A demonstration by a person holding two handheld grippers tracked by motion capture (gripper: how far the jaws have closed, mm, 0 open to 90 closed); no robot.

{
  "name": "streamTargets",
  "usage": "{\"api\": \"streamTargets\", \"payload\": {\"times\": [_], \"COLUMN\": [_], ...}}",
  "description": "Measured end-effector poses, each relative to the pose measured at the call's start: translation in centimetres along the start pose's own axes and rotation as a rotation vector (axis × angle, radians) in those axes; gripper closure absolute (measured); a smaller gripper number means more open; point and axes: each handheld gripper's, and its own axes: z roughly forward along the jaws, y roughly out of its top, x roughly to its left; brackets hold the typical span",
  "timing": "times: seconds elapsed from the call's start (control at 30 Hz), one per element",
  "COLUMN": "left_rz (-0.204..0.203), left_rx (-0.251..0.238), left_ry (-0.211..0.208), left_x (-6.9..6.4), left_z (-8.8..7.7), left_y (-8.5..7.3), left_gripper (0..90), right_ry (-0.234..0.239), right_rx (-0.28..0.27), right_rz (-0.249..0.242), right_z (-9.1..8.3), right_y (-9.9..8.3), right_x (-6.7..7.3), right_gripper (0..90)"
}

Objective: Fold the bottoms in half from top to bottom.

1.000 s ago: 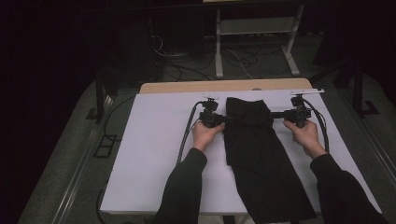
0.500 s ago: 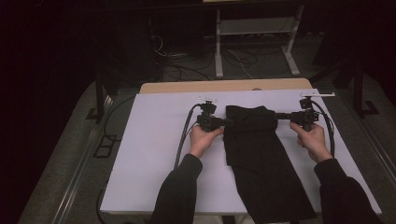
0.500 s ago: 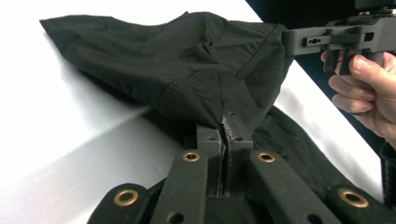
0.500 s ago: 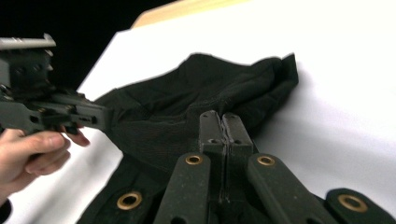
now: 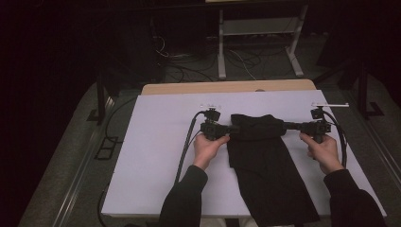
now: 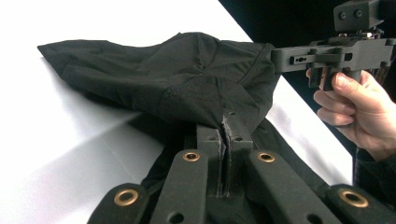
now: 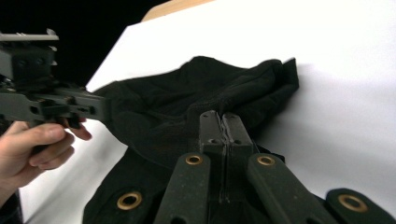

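Note:
A black garment (image 5: 265, 170) lies on the white tabletop (image 5: 156, 156), its near end hanging over the front edge. Its far end is lifted and folded back toward me. My left gripper (image 5: 232, 129) is shut on the garment's left far corner (image 6: 219, 116). My right gripper (image 5: 285, 126) is shut on the right far corner (image 7: 219, 119). The cloth (image 6: 163, 79) sags in a loose fold between the two grippers. In the left gripper view the other hand and its gripper (image 6: 275, 58) hold the cloth's opposite side. The right gripper view shows the left one (image 7: 105, 109) at that edge.
The white sheet covers a wooden table whose bare far edge (image 5: 227, 87) shows beyond it. Black cables (image 5: 187, 146) trail from both grippers across the sheet. A white metal stand (image 5: 257, 33) and floor cables sit behind the table in the dark.
Both grippers have drawn toward me with the garment's far end, folding it back over itself. The right hand has also shifted outward to the right.

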Motion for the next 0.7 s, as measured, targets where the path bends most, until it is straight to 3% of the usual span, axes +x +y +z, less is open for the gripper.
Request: {"api": "streamTargets", "payload": {"times": [0.17, 0.4, 0.57, 0.7], "left_rz": [-0.017, 0.021, 0.010, 0.034], "left_rx": [0.010, 0.046, 0.050, 0.051], "left_ry": [-0.020, -0.017, -0.020, -0.028], "left_x": [-0.5, -1.9, -2.7, -3.8], "left_z": [0.0, -0.6, -1.1, -1.5], "left_y": [-0.7, -1.1, -1.4, -1.7], "left_gripper": [86.5, 86.5, 86.5, 86.5], "right_ry": [0.014, 0.022, 0.042, 0.052], "right_rx": [-0.001, 0.010, 0.004, -0.007], "right_rz": [-0.007, -0.024, 0.005, 0.010], "right_z": [-0.6, -1.0, -1.8, -2.6], "right_y": [-0.6, -1.2, -1.9, -2.3], "right_x": [0.5, 1.3, 1.3, 1.5], "right_gripper": [87.6, 87.6, 87.6, 87.7]}}
